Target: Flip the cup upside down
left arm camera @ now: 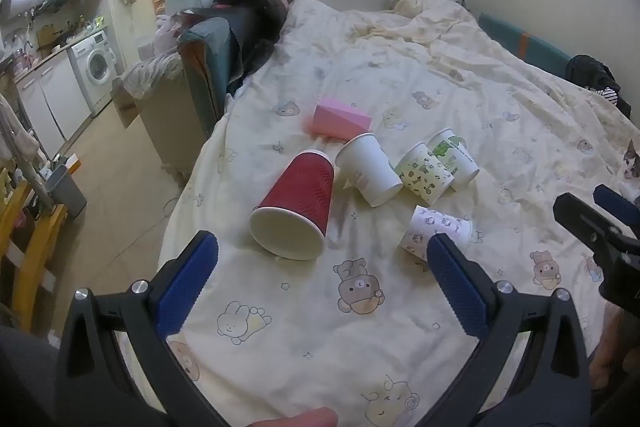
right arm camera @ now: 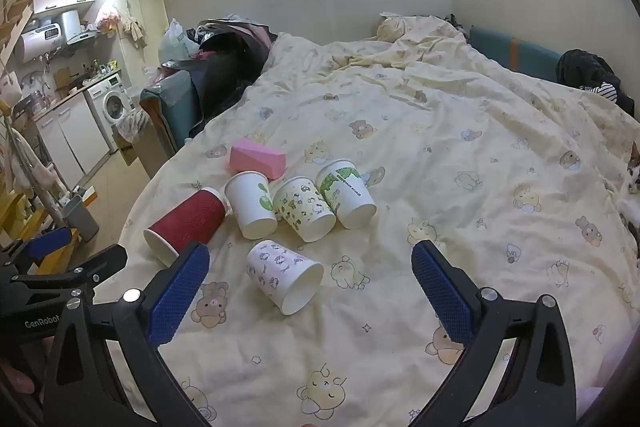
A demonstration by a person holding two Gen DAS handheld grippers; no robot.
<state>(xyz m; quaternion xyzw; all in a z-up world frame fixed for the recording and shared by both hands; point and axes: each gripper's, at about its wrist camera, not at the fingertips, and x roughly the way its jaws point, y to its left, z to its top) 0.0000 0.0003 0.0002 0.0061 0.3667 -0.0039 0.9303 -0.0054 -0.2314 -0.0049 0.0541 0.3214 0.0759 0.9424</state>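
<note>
Several paper cups lie on their sides on the bed. A red ribbed cup (left arm camera: 294,205) (right arm camera: 186,223) lies nearest my left gripper (left arm camera: 322,259), which is open and empty just short of it. A white cup (left arm camera: 368,169) (right arm camera: 250,205), a panda-print cup (left arm camera: 424,173) (right arm camera: 304,209) and a green-print cup (left arm camera: 454,159) (right arm camera: 346,193) lie in a row behind. A small purple-print cup (left arm camera: 438,229) (right arm camera: 284,277) lies closest to my right gripper (right arm camera: 310,265), which is open and empty.
A pink box (left arm camera: 340,119) (right arm camera: 258,157) lies behind the cups. The bed (right arm camera: 460,147) has a cream cartoon-print cover. A cat (right arm camera: 632,171) sits at the right edge. The bed's left edge drops to the floor, with a bin (left arm camera: 66,189) and a kitchen beyond.
</note>
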